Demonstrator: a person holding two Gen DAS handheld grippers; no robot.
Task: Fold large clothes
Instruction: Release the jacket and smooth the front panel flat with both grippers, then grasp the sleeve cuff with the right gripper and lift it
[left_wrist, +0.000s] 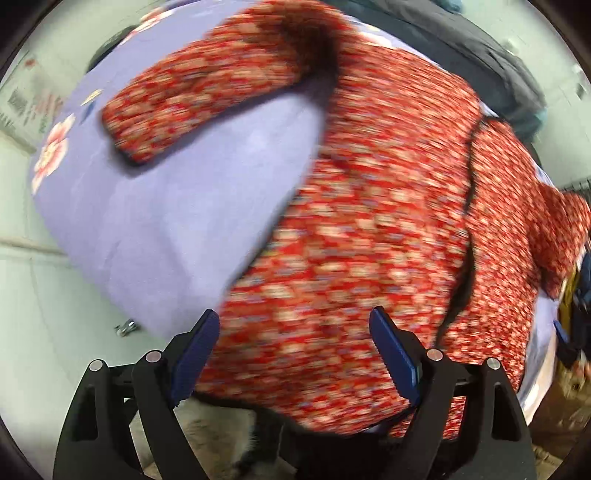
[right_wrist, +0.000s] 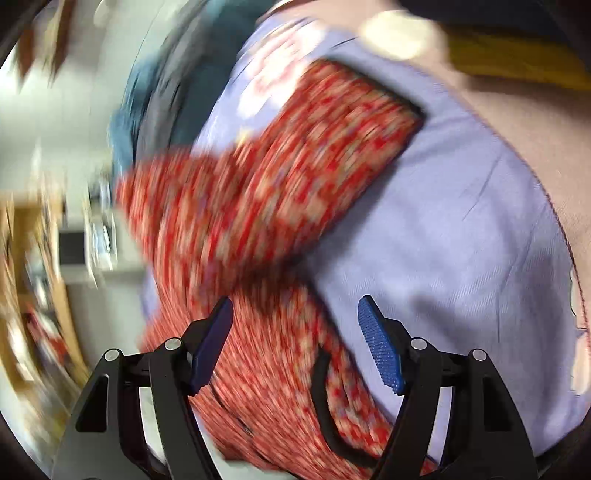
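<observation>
text: none legible | wall sheets (left_wrist: 27, 99): print too blurred

Under my tools: lavender sheet (left_wrist: 155, 221) with pink flower prints (left_wrist: 51, 147), dark jacket (left_wrist: 480, 48) heaped at its far edge, pale floor (left_wrist: 44, 314). Right view: blurred wooden shelving (right_wrist: 33, 258), yellow fabric (right_wrist: 517, 55).

Left wrist view straight down, right view slanting, both close over sweater (left_wrist: 369, 221)

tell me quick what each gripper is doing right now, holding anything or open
Left gripper: open, holding nothing, above the red patterned garment.
Right gripper: open, holding nothing, the garment and the lilac sheet beyond it.
</observation>
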